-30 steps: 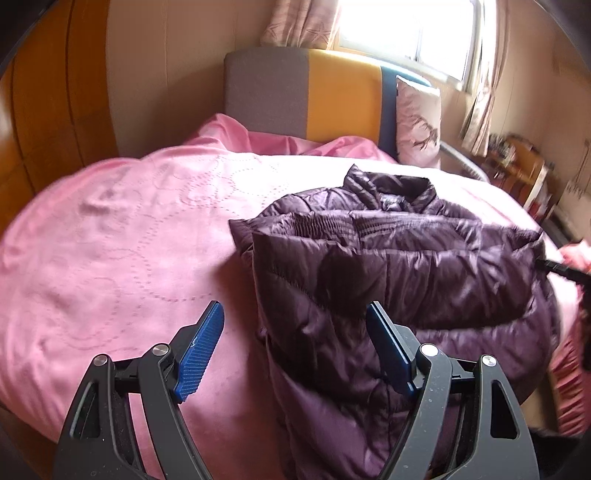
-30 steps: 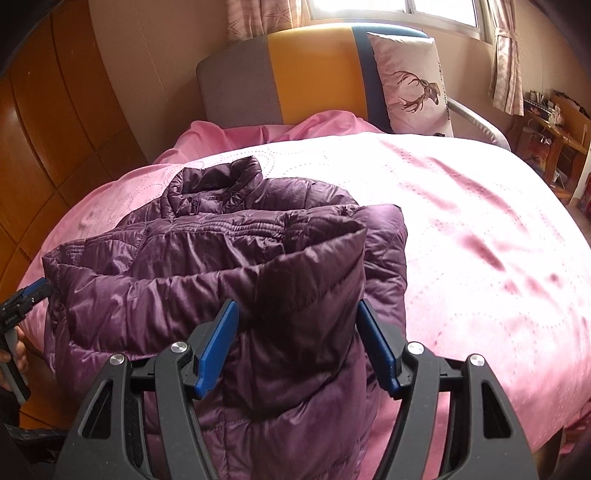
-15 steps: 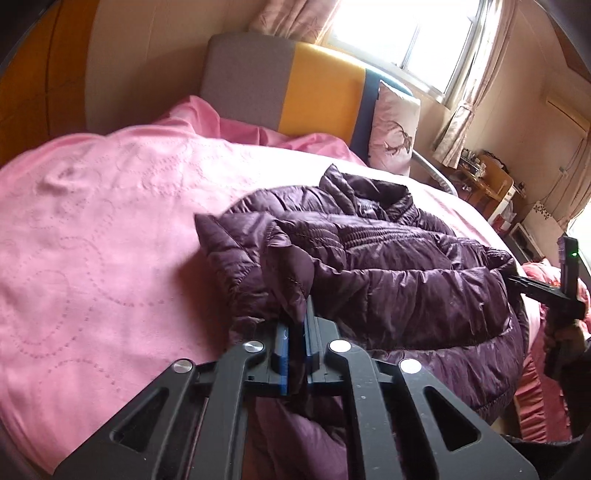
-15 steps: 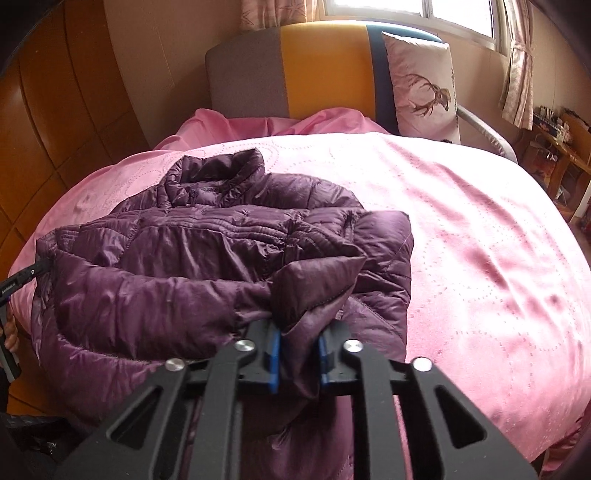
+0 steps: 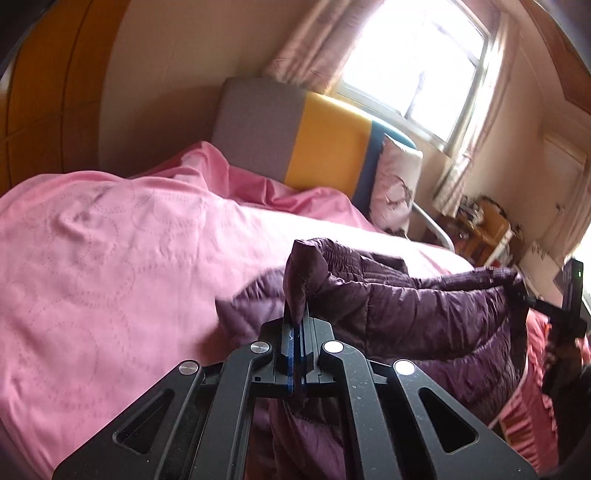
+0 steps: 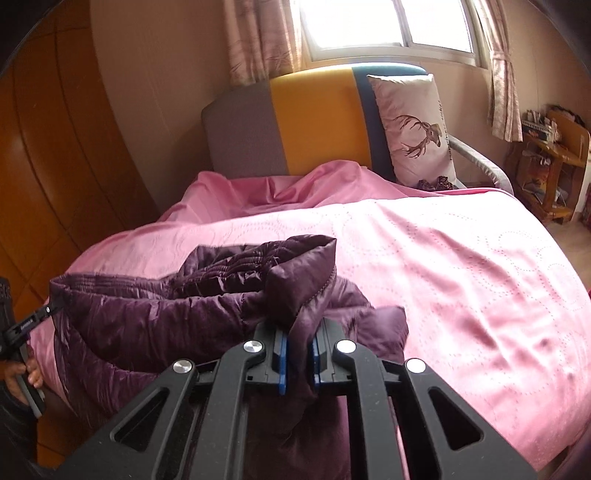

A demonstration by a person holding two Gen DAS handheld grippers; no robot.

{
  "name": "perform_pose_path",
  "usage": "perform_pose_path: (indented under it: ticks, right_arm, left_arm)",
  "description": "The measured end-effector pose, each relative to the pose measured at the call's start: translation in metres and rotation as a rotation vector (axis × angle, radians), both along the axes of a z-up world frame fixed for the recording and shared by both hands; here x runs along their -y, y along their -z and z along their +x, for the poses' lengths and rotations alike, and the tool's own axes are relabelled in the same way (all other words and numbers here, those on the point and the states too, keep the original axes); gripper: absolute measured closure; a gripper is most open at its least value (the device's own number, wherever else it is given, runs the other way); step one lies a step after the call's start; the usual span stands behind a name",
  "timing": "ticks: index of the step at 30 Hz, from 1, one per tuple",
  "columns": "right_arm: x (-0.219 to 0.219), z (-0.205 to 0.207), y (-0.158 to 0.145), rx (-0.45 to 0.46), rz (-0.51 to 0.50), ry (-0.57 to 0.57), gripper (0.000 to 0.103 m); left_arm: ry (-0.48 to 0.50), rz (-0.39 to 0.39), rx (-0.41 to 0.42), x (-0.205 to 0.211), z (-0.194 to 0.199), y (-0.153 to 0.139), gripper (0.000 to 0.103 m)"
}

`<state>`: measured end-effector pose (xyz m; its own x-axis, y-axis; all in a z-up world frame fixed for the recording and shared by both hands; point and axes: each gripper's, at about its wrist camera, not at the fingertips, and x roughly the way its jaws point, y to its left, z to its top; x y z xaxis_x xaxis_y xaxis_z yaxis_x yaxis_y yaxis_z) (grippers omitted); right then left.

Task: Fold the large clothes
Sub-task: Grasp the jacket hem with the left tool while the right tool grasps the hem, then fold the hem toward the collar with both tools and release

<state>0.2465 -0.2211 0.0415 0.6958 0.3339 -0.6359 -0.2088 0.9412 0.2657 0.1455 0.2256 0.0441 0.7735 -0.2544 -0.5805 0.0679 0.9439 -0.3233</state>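
Closest to me, the left gripper [image 5: 295, 345] has its blue pads pressed tight on a thin pinch of the purple down jacket [image 5: 424, 314], at the corner of the lower edge. The right gripper [image 6: 297, 360] pinches the other corner of that edge; a thicker bunch of cloth fills the gap between its pads, so they do not meet. Between the two grips the edge is lifted and stretched into one long ridge, and the rest of the jacket sags below it onto the near side of the pink quilt [image 6: 461, 266]. Part of the jacket also hangs over the bed's edge.

The step in hand looks to be the carrying of this edge forward, toward the collar end, to fold the jacket in half. To do it well, I think both hands should travel level and at the same speed, with the edge kept taut so the puffy filling does not bunch. The cloth is slippery, so the left pinch, which is thin, may slip if pulled hard. It seems better to lay the edge down flat before the pads part.

Farther back a loose pink sheet [image 6: 280, 192] lies crumpled. Behind it stands the grey, yellow and blue headboard [image 6: 314, 122] with a deer pillow [image 6: 413, 125], then the bright window [image 6: 388, 26].
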Motion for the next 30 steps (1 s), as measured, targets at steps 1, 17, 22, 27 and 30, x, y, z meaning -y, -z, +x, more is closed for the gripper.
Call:
perform_pose_path:
  ticks: [1, 17, 22, 27, 30]
  right_arm:
    - [-0.001, 0.010, 0.001, -0.002, 0.003, 0.015, 0.095]
    - [-0.023, 0.124, 0.105, -0.153, -0.184, 0.194, 0.085]
    - [-0.026, 0.131, 0.134, -0.175, -0.222, 0.201, 0.080]
    - [-0.025, 0.139, 0.148, -0.200, -0.219, 0.212, 0.080]
    - [-0.021, 0.138, 0.145, -0.211, -0.205, 0.214, 0.073]
  left_arm:
    - [-0.005, 0.005, -0.001, 0.000, 0.009, -0.001, 0.102]
    - [-0.112, 0.165, -0.214, 0.023, 0.138, 0.091, 0.102]
    - [-0.120, 0.223, -0.230, 0.034, 0.138, 0.120, 0.102]
    - [-0.134, 0.239, -0.236, 0.036, 0.142, 0.128, 0.102]
    - [-0.135, 0.237, -0.251, 0.035, 0.144, 0.125, 0.100]
